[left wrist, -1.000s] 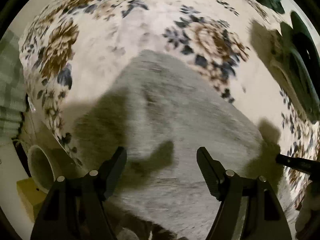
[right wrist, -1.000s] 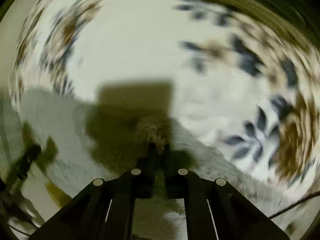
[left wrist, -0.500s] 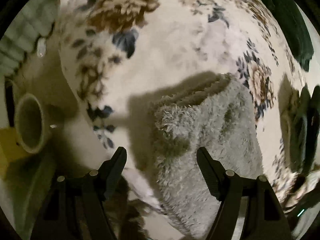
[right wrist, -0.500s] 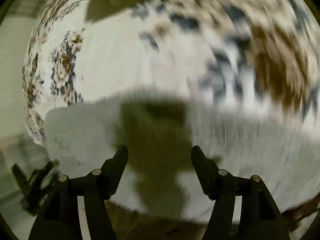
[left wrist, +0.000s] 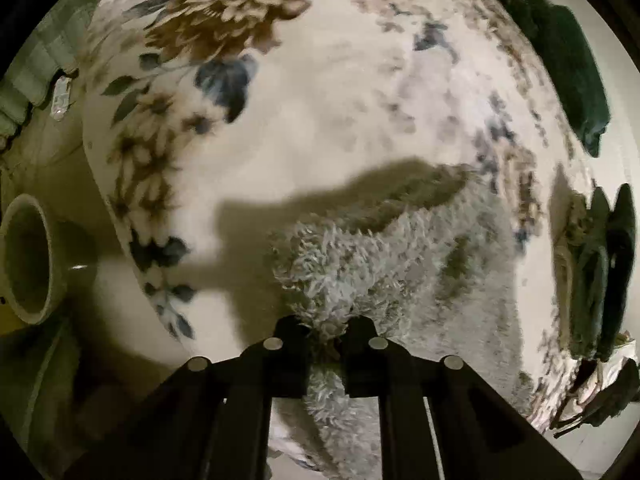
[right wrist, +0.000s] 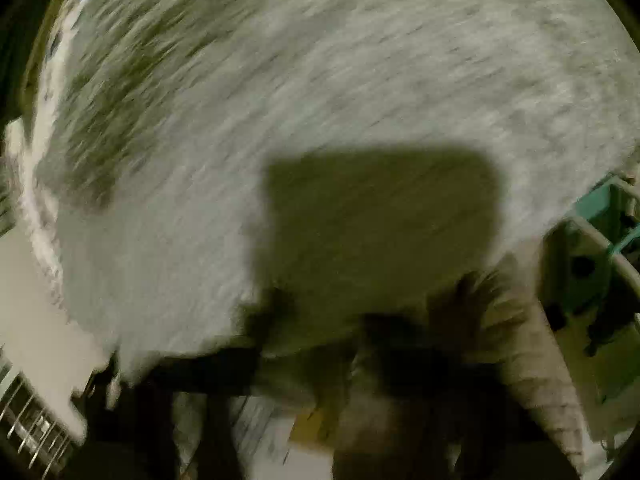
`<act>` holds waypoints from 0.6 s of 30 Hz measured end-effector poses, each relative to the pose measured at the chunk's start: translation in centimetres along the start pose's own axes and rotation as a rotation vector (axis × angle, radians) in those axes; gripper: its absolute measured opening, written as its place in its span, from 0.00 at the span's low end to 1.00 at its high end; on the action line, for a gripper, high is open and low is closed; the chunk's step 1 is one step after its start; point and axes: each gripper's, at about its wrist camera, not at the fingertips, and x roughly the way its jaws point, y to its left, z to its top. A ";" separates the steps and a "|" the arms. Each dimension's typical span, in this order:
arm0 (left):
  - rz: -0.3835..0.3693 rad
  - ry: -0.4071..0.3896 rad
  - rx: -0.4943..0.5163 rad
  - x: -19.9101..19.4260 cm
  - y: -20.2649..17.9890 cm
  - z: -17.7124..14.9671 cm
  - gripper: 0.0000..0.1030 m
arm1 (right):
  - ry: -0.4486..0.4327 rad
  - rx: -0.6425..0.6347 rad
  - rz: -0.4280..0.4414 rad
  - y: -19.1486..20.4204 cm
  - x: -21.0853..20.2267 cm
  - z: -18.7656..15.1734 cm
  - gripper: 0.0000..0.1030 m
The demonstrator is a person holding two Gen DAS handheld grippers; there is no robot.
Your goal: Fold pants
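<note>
One fluffy grey pants [left wrist: 384, 280] lies on one floral bedspread [left wrist: 320, 100]. Two dark green garments show: one [left wrist: 560, 52] at two o'clock, one [left wrist: 600, 280] at three o'clock. One round bin [left wrist: 28, 260] sits at nine o'clock. Two grippers appear, one [left wrist: 326, 330] per view [right wrist: 320, 320].

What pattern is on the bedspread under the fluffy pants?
Cream bedspread with brown flowers and blue-grey leaves, clearest in the left wrist view.

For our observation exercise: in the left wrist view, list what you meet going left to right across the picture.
Round pot → floral blanket → fluffy grey pants, pinched in the left gripper → dark green garment.
</note>
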 end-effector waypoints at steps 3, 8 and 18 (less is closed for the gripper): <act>0.049 0.032 0.037 0.3 -0.4 0.0 0.13 | 0.015 -0.031 -0.001 -0.5 0.1 -0.5 0.12; 0.194 -0.078 0.299 -3.7 -6.1 -3.8 0.82 | 0.009 -0.114 0.128 -2.0 -3.1 -1.4 0.68; 0.047 0.095 0.660 -2.1 -20.9 -17.3 0.82 | -0.369 0.115 0.214 -22.0 -14.5 1.4 0.88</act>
